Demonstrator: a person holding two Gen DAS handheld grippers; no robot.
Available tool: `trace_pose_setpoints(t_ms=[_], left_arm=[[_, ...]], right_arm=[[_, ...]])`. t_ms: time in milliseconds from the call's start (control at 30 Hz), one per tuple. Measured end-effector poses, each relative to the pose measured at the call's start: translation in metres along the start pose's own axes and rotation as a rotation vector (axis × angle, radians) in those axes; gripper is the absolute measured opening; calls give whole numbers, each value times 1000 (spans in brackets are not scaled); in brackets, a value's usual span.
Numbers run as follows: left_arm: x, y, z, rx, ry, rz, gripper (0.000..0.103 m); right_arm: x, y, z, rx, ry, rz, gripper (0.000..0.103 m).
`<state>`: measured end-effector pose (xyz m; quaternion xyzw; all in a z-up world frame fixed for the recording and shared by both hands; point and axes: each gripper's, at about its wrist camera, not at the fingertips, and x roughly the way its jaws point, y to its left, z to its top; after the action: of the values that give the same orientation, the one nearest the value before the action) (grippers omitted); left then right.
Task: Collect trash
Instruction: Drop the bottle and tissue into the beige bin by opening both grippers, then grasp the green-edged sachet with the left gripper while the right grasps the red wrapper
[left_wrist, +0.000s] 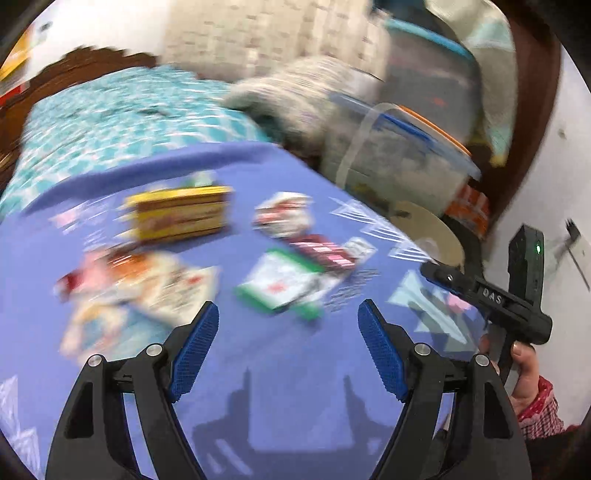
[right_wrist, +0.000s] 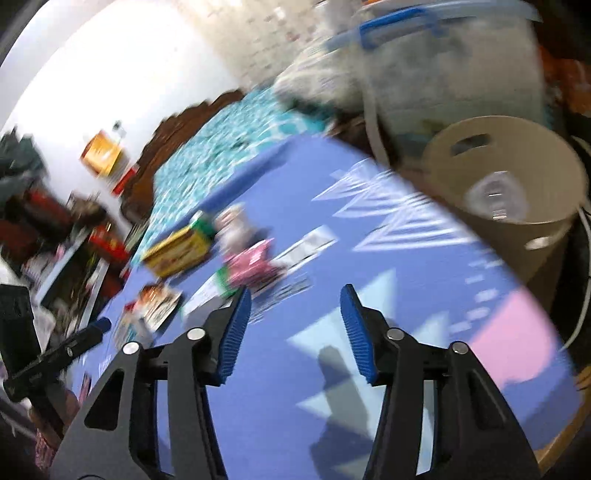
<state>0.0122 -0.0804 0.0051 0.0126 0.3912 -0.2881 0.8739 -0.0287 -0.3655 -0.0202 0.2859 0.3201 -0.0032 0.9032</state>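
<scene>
Several pieces of trash lie on a purple cloth (left_wrist: 288, 354): a yellow box (left_wrist: 181, 216), a green-edged white packet (left_wrist: 280, 282), a red and white wrapper (left_wrist: 284, 214), a dark red wrapper (left_wrist: 323, 253) and flat printed packets (left_wrist: 147, 284). My left gripper (left_wrist: 288, 317) is open and empty just short of the green-edged packet. My right gripper (right_wrist: 295, 306) is open and empty over the cloth; it shows in the left wrist view at the right edge (left_wrist: 491, 295). A beige bin (right_wrist: 513, 192) stands beyond the cloth's right edge. Both views are motion-blurred.
A large clear lidded tub (left_wrist: 402, 155) and a grey fluffy bundle (left_wrist: 299, 96) stand behind the cloth. A teal patterned bedspread (left_wrist: 122, 114) lies at the back left. Cluttered shelves (right_wrist: 55, 240) fill the far left of the right wrist view.
</scene>
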Motion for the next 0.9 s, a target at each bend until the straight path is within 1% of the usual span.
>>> trace_pose_setpoints(t_ms=[33,100,133,200,300,400,533,567,633,667,733,767,867,900], left_arm=[[-11,19,-6,-40,-8,27,74],[-25,44,-15,-99,-15,60,74],[-34,60,-21,-138,-22,74,74],[-42,79,-30,-185,-27,90,74],[-49,100,-45,-239,-27,94,74],[-53,108,-55,-259,-28,90,74],[-54,106,-54,-266,-38,60,74],[-53,104,-52,-263,-41,53,74],[-51,97,-46,-246,-45,37,74],[-50,93,-44,-233,-46,27,74],[-48,82,-39,-201,-47,10,74],[-46,78,-36,-186,-46,1,74],[-34,62,-30,-144,-21,-27,74],[-29,57,-28,-130,-11,-31,74]], right_arm=[[7,12,-4,-24,20,11,43],[20,32,-11,-59,64,41,39],[27,42,-15,-77,86,54,39],[39,62,-22,-121,121,66,39],[54,79,-28,-150,164,75,41],[69,85,-25,-128,193,70,41],[89,82,-11,-31,219,85,41],[96,82,-10,-20,228,78,39],[112,81,-11,2,266,88,16],[116,83,-14,5,288,117,16],[108,93,-23,-61,295,137,16],[102,103,-28,-122,296,140,16],[80,119,-46,-258,341,231,18],[72,120,-49,-290,327,214,18]])
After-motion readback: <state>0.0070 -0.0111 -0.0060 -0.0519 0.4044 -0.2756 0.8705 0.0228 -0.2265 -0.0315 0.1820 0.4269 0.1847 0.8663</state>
